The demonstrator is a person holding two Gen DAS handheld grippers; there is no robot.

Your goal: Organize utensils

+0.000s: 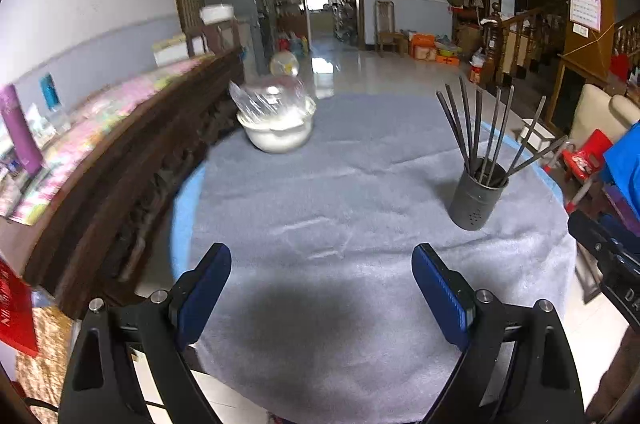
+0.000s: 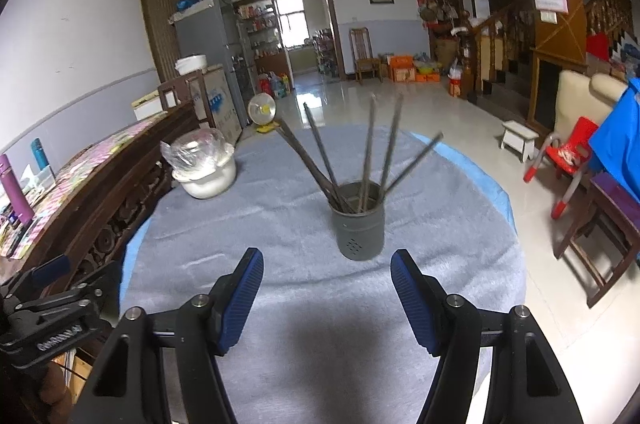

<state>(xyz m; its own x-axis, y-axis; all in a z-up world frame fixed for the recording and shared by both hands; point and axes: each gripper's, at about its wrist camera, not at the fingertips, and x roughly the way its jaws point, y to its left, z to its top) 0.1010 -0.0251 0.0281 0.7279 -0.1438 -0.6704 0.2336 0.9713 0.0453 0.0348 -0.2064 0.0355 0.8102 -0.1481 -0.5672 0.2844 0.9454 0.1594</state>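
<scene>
Left tongs (image 1: 322, 288) spread, nothing between them, over the grey cloth (image 1: 340, 192) on the round bench (image 2: 500, 192). White bowl (image 1: 280, 132) with plastic wrap at 11 o'clock. Chopsticks (image 2: 370, 152) stand fanned out in the dark holder (image 2: 358, 230), at 2 o'clock from left tongs, 12 o'clock just ahead of right tongs (image 2: 328, 298). Right tongs spread, empty.
</scene>
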